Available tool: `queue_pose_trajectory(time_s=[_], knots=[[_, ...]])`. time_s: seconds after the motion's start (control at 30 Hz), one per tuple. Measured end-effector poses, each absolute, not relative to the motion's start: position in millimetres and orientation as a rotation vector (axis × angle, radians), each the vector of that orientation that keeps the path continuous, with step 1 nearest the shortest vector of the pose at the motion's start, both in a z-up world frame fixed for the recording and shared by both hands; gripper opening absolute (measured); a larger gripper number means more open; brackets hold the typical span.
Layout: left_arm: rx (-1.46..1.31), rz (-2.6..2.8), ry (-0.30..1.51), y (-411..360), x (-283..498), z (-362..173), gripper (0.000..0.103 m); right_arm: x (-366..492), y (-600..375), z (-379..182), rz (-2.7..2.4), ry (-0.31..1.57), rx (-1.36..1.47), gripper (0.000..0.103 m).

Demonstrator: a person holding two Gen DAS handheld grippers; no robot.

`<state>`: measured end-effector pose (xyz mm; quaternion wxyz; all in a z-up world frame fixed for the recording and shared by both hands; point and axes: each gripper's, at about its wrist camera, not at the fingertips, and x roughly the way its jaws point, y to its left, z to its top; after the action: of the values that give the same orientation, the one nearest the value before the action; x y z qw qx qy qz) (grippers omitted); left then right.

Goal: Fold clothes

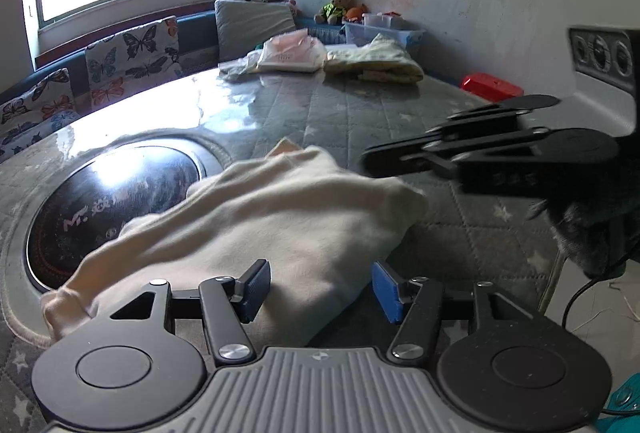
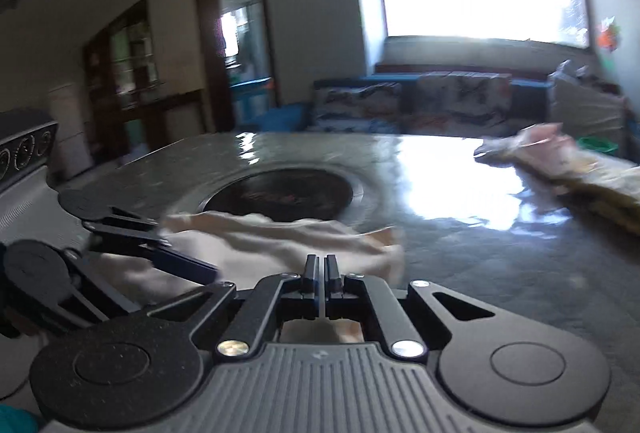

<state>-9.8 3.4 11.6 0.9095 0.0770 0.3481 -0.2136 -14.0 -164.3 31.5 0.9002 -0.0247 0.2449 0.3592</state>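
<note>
A cream garment point(image 1: 280, 217) lies crumpled on the grey quilted table cover point(image 1: 360, 113), partly over the rim of a round black hotplate. My left gripper point(image 1: 320, 289) is open at the garment's near edge. Its blue pads point(image 1: 254, 287) stand wide apart with the cloth lying flat between them. My right gripper point(image 1: 366, 163) comes in from the right and meets the garment's far right edge. In the right wrist view its jaws point(image 2: 320, 269) are shut on the edge of the cream garment point(image 2: 272, 237), and the left gripper point(image 2: 192, 255) shows at the left.
The round black hotplate point(image 1: 112, 209) is set into the table. Folded clothes point(image 1: 372, 63) and a pink pile point(image 1: 292, 53) lie at the far end, by a clear bin point(image 1: 384, 33). A red box point(image 1: 492, 87) and a dialled appliance point(image 1: 600, 53) are on the right. Butterfly cushions point(image 1: 132, 53) line the bench.
</note>
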Motion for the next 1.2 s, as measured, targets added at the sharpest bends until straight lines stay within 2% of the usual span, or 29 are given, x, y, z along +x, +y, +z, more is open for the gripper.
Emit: queue_pose_trajectory(time_s=[0.1,0.17,0.3,0.47,0.5,0.53,0.57,0.8,0.97,1.03,1.13,1.2], knots=[[0.142,-0.435,0.722,11,-15,8,0.060,3,-158,6,0.706,0.611,-0.073,0.000],[0.126,-0.436,0.718,17,-20,8,0.060,5,-165,-4,0.717,0.606,-0.064,0.000],[0.067,-0.429,0.708,29,-30,10,0.062,-1,-163,10,0.696,0.602,-0.093,0.001],[-0.018,-0.380,0.680,47,-36,14,0.064,9,-139,32,0.705,0.569,-0.111,0.014],[-0.043,-0.364,0.692,53,-35,12,0.064,15,-134,30,0.701,0.574,-0.114,0.018],[-0.071,-0.350,0.709,59,-34,8,0.064,23,-128,26,0.692,0.581,-0.123,0.029],[-0.095,-0.338,0.719,66,-34,5,0.064,29,-124,20,0.679,0.599,-0.128,0.031],[-0.168,-0.293,0.665,106,-52,12,0.064,42,-133,17,0.603,0.618,-0.077,0.029],[-0.235,-0.173,0.639,138,-42,17,0.063,43,-113,24,0.622,0.592,-0.115,0.038],[-0.263,-0.132,0.653,149,-32,15,0.062,46,-103,22,0.631,0.598,-0.123,0.038],[-0.288,-0.088,0.681,159,-18,7,0.054,50,-94,15,0.635,0.614,-0.132,0.048],[-0.281,-0.087,0.687,161,-12,4,0.039,50,-90,8,0.645,0.613,-0.152,0.053]])
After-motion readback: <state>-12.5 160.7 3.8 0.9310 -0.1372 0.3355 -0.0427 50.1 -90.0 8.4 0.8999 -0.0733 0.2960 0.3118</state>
